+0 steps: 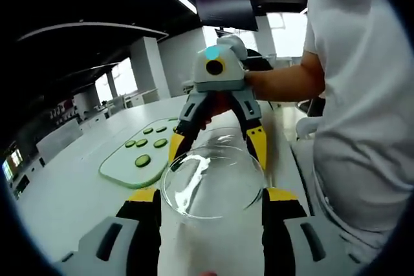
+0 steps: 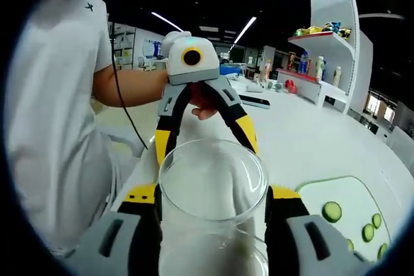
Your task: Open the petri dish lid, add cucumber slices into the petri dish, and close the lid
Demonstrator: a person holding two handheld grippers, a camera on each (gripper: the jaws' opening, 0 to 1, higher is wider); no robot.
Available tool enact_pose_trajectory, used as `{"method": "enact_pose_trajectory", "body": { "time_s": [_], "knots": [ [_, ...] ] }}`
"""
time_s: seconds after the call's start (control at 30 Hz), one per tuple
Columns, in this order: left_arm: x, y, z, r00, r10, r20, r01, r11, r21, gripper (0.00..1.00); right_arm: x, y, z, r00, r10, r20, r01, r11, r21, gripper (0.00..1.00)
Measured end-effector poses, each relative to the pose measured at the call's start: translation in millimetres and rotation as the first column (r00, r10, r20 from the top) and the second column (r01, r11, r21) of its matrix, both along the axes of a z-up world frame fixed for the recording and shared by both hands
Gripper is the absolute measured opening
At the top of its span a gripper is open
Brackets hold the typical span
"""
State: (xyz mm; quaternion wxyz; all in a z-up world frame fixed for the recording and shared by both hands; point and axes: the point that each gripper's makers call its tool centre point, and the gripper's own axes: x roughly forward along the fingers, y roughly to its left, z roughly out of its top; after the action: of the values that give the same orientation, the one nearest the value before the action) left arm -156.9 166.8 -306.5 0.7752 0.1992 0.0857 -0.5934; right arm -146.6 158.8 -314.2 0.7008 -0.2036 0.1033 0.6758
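Held up off the table [image 1: 77,192] between the left gripper [image 1: 210,201] and right gripper [image 2: 213,201], both clamped on its rim, the petri dish [image 1: 213,182] was seen empty, its lid apparently unopened (hard to tell), cucumber slices [image 1: 143,159] left on the green board [image 1: 123,172].

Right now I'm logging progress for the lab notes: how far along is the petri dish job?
Early stage. Both the left gripper and the right gripper are shut on the clear petri dish, held above the white table; whether the lid is free yet is unclear. No slice shows inside it. The cucumber slices lie on the green board, so adding them and closing remain.
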Motion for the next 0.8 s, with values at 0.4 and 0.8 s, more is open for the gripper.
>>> {"method": "enact_pose_trajectory", "body": {
  "time_s": [0.4, 0.8],
  "knots": [
    [-2.7, 9.0, -9.4, 1.0, 0.003, -0.007, -0.002, 0.999, 0.037, 0.62, -3.7, 14.0, -0.5, 0.999, 0.042, -0.006, -0.042, 0.999, -0.008, 0.63],
    [-9.5, 9.4, -7.9, 0.997, -0.007, -0.071, 0.004, 0.999, -0.034, 0.42, 8.6, 10.6, -19.3, 0.999, 0.002, -0.044, -0.004, 0.999, -0.039, 0.63]
  ]
}}
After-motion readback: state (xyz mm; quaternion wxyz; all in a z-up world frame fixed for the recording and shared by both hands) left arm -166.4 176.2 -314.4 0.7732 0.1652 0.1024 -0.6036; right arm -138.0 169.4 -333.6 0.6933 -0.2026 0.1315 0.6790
